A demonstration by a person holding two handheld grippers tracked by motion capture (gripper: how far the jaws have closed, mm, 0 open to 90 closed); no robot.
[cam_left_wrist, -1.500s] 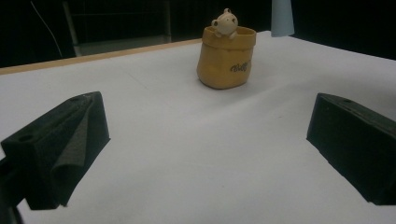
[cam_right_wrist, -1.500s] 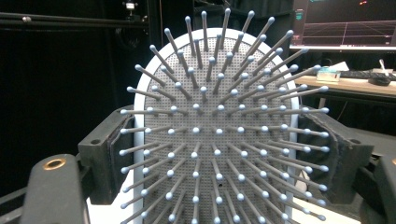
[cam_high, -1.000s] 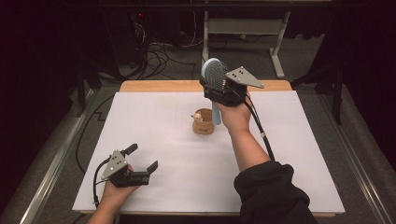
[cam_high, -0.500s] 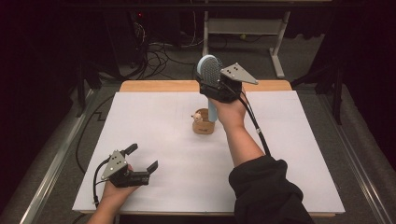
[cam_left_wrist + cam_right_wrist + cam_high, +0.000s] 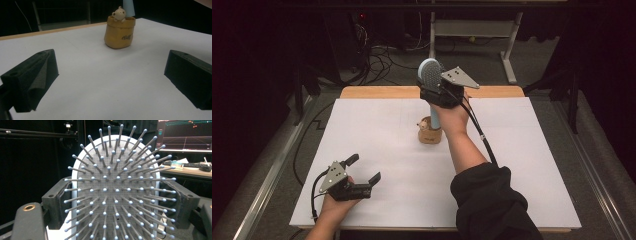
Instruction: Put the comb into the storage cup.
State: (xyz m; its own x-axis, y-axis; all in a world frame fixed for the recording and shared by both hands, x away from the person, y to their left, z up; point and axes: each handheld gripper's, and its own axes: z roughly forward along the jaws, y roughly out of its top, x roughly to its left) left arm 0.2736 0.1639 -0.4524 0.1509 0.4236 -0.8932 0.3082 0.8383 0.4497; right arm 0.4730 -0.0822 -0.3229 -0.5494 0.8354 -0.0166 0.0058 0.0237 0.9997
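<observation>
A light blue hairbrush (image 5: 430,75) stands upright, bristles facing my right gripper's camera (image 5: 116,192). My right gripper (image 5: 437,93) is shut on the sides of its head, above the table's far middle. The brush handle (image 5: 435,118) points down to the mouth of a small yellow-brown pot (image 5: 430,135) with a little bear figure on its rim (image 5: 119,13). I cannot tell whether the handle tip is inside the pot (image 5: 120,33). My left gripper (image 5: 365,167) rests at the front left, open with nothing between its fingers (image 5: 35,80), facing the pot.
A white sheet (image 5: 522,165) covers the table, with a wooden strip (image 5: 382,92) showing at the far edge. Cables (image 5: 377,55) and a metal desk frame (image 5: 507,55) lie on the dark floor beyond. A metal rail (image 5: 272,175) runs along the table's left side.
My right gripper has carried the brush slightly to the left, with its handle now over the pot's mouth. The left gripper has not moved.
</observation>
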